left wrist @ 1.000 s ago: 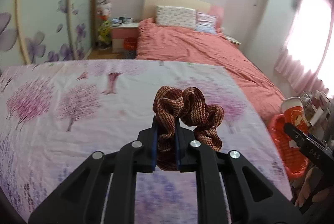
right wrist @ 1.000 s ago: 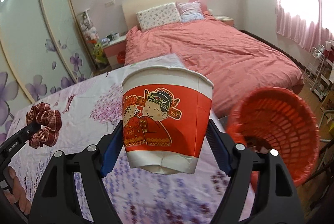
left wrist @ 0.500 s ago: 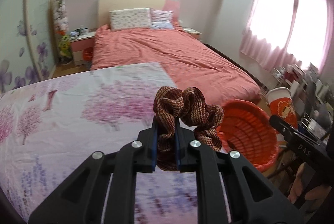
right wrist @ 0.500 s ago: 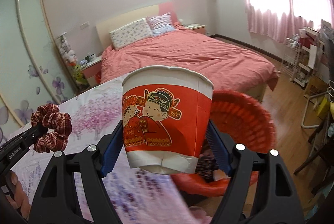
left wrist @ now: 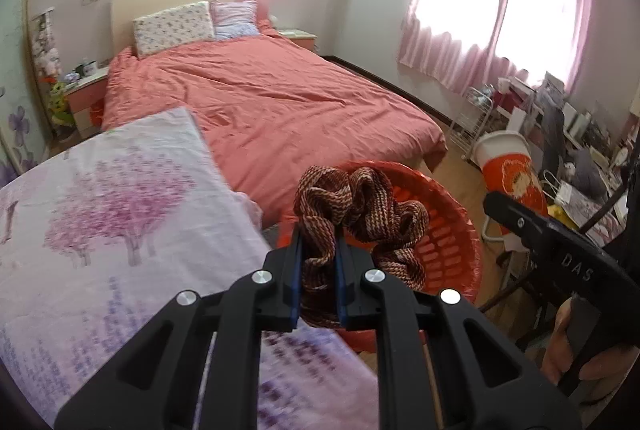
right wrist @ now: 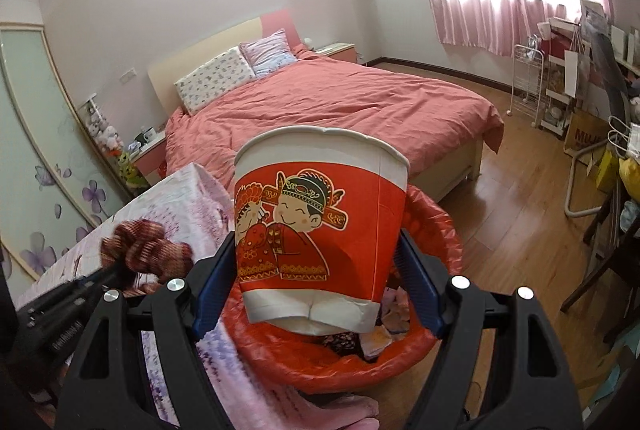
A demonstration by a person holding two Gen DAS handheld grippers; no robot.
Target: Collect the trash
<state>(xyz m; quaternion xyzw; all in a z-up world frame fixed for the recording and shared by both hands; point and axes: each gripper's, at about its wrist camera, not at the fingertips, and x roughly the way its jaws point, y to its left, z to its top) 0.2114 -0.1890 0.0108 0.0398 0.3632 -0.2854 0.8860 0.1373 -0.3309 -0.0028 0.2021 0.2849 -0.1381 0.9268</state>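
Left gripper (left wrist: 318, 280) is pinched tight on a brown-and-red woven fabric scrunchie (left wrist: 352, 213), held up right in front of the red plastic mesh waste basket (left wrist: 448, 230), which stands on the wooden floor (right wrist: 512, 189) just beyond the near right corner of the table with the pink tree-print cloth (left wrist: 120, 213). Over on the right, the right gripper (right wrist: 316, 290) has its blue pads spread wide and pressed against both sides of a red-and-white paper cup with a cartoon wedding couple (right wrist: 320, 222), upright and dented at the bottom, hanging above the basket's rim (right wrist: 440, 226). Crumpled paper scraps (right wrist: 384, 326) sit inside the basket. Beyond, at the far side, a bed with a salmon-pink cover (left wrist: 280, 109) under pink curtains (left wrist: 460, 41).
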